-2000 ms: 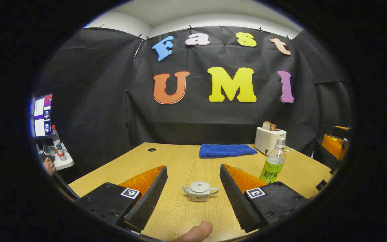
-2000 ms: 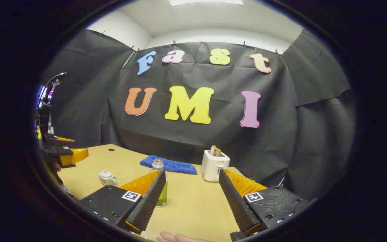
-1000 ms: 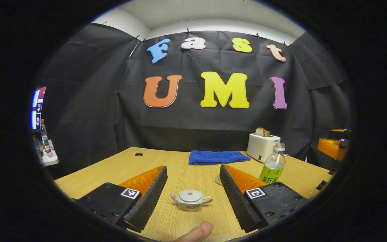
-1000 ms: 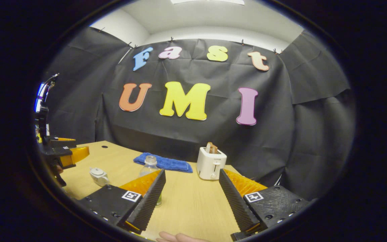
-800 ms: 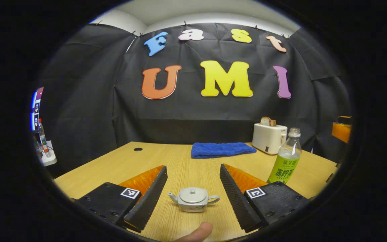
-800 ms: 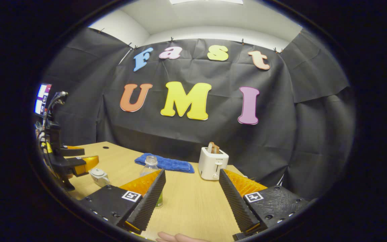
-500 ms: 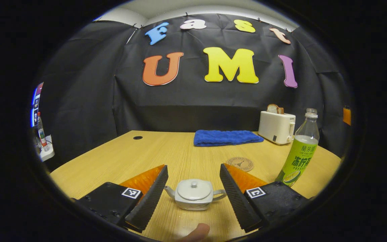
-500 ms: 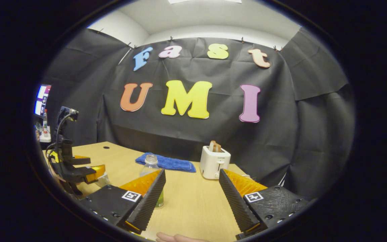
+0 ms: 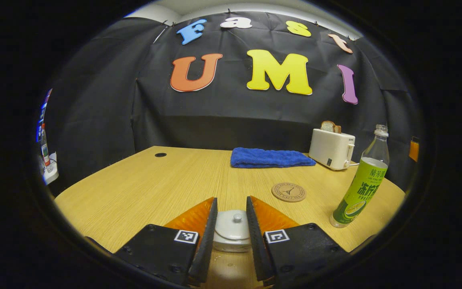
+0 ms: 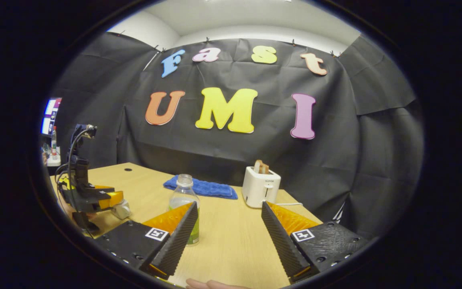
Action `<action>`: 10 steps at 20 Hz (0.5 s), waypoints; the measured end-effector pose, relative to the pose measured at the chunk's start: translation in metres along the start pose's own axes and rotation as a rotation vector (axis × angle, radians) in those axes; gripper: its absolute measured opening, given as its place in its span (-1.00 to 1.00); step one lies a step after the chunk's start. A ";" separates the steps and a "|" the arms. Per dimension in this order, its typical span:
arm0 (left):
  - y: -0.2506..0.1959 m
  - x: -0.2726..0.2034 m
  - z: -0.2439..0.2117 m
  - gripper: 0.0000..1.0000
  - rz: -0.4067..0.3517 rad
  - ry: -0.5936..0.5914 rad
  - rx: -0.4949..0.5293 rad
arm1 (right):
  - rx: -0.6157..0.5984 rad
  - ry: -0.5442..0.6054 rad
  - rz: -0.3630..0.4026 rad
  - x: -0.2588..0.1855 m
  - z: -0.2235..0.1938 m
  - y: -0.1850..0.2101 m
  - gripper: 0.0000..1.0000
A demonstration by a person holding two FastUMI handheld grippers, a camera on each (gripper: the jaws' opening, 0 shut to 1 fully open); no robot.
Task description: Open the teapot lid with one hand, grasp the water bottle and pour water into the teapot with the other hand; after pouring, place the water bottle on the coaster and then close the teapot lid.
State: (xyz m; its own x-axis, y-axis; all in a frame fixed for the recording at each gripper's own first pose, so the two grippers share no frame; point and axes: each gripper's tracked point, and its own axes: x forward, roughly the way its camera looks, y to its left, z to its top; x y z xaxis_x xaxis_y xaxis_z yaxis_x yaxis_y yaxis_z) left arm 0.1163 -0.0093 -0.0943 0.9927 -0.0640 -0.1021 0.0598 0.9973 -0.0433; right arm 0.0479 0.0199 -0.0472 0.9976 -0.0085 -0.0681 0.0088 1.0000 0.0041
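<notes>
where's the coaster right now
In the left gripper view the coaster lies flat on the wooden table, right of centre, between the blue towel behind it and the water bottle to its right.

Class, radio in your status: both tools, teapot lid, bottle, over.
Left tool closed around teapot lid, lid still seated. Right tool open, empty, beside water bottle. Coaster free.

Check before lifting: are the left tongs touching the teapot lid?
Touching, it seems: in the left gripper view both fingers sit against the teapot lid with no visible gap.
</notes>
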 end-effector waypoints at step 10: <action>-0.009 -0.001 0.007 -0.89 -0.044 -0.025 0.003 | -0.015 0.048 0.031 0.012 -0.022 0.018 0.96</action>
State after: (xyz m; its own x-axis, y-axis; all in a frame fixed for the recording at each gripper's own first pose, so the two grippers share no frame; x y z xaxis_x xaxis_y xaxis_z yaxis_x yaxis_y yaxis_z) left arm 0.1152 -0.0178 -0.0870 0.9914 -0.1070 -0.0750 0.1039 0.9936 -0.0441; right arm 0.0581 0.0378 -0.0699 0.9930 0.0225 -0.1160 -0.0235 0.9997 -0.0077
